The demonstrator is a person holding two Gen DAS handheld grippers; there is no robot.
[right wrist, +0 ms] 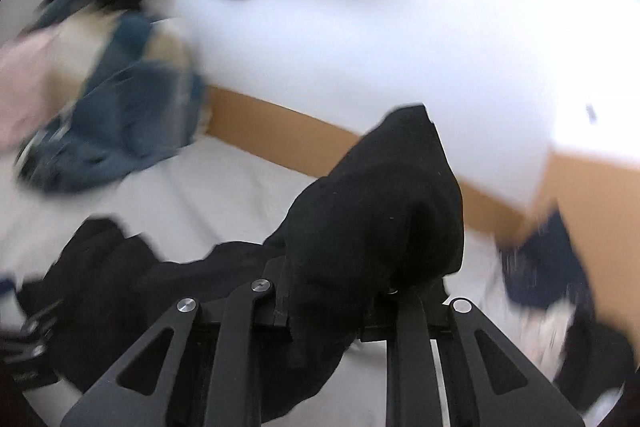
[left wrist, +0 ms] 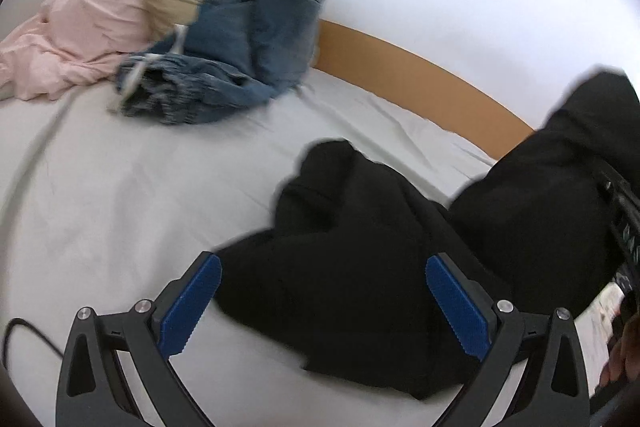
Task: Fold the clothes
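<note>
Left hand-held gripper [left wrist: 324, 301] gapes wide over black garment [left wrist: 360, 259]; right hand-held gripper [right wrist: 352, 291] – clamped on it.

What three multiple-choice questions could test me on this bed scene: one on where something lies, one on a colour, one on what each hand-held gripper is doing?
1. Where is the heap of unfolded clothes?
A. Far across the sheet, by the wooden board
B. Between the left fingers
C. On the floor

2. What colour is the garment being handled?
A. Pink
B. Black
C. Blue

3. What state are the grippers in?
A. Both open
B. Both shut on cloth
C. Left open, right shut on cloth

Answers:
1 A: the heap of unfolded clothes sits far up the white sheet, beside the wooden board.
2 B: the black garment lies under the tools; pink and blue belong to the heap.
3 C: the left hand-held gripper shows spread blue pads, while the right hand-held gripper pinches the lifted cloth.
</note>
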